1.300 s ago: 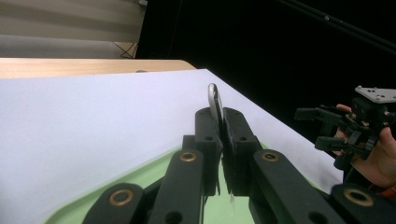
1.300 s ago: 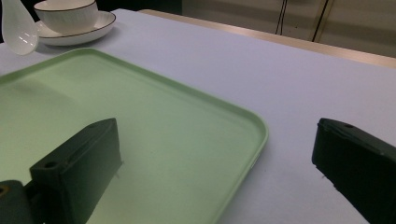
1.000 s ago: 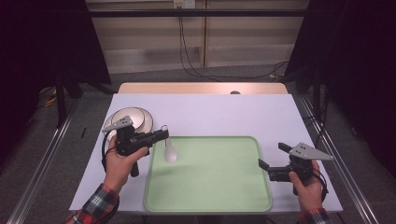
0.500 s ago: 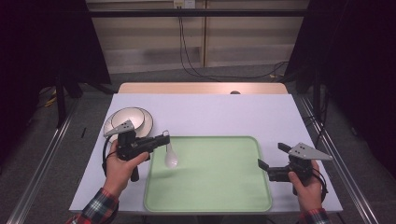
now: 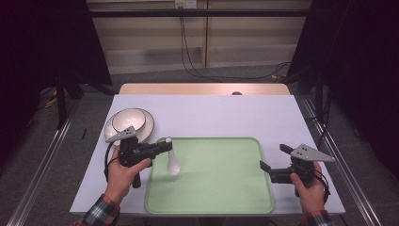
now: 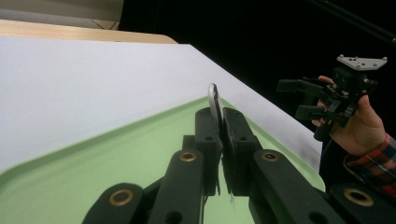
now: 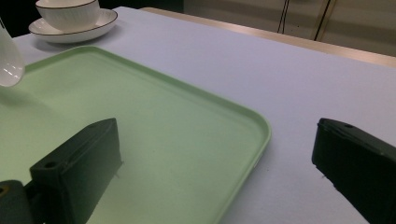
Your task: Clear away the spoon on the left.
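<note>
My left gripper [image 5: 165, 143] is shut on the handle of a white spoon [image 5: 173, 162]. The spoon's bowl hangs down over the left part of the green tray [image 5: 216, 183]. In the left gripper view the handle's end [image 6: 214, 99] sticks up between the closed jaws of the left gripper [image 6: 223, 122]. My right gripper [image 5: 273, 156] is held at the tray's right edge, open and with nothing in it. In the right gripper view its jaws [image 7: 217, 140] stand wide apart over the tray's corner [image 7: 252, 121], and the spoon [image 7: 9, 58] hangs at the far left.
A white bowl [image 5: 127, 120] sits on a white plate [image 5: 147, 126] at the table's left, just behind the tray's corner. The light table top [image 5: 226, 115] stretches behind the tray. Dark floor and metal rails lie around the table.
The left gripper with the spoon has drifted a little toward the near edge, and the spoon hangs slightly lower over the tray. The right gripper has stayed still.
</note>
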Available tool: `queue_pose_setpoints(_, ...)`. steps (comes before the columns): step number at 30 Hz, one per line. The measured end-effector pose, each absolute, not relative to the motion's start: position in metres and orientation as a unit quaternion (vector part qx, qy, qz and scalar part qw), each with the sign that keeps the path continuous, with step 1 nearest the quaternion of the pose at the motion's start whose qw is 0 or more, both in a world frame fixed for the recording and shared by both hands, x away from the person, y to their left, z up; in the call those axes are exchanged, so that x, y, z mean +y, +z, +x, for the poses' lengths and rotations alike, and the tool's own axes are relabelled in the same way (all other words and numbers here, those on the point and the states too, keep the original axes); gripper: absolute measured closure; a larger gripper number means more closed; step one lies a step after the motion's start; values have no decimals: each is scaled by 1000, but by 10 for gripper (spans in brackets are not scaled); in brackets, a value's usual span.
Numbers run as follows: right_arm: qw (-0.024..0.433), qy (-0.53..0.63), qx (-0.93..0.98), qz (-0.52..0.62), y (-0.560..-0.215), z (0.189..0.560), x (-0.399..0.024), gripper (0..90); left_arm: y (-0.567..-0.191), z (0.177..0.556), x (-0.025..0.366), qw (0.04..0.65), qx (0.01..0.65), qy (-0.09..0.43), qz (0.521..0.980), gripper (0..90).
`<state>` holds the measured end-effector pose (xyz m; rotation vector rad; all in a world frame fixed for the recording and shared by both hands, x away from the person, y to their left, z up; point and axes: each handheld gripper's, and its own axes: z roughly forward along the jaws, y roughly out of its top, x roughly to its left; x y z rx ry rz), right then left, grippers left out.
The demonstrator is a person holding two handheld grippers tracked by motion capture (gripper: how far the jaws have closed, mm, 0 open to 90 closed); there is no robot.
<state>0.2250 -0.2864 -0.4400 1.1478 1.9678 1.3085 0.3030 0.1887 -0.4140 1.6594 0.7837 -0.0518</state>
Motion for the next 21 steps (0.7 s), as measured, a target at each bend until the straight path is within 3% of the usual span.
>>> queue_pose_setpoints(21,252,479,727,422,-441,225,-285,9,-424,294,182,598,329,-42,730,858)
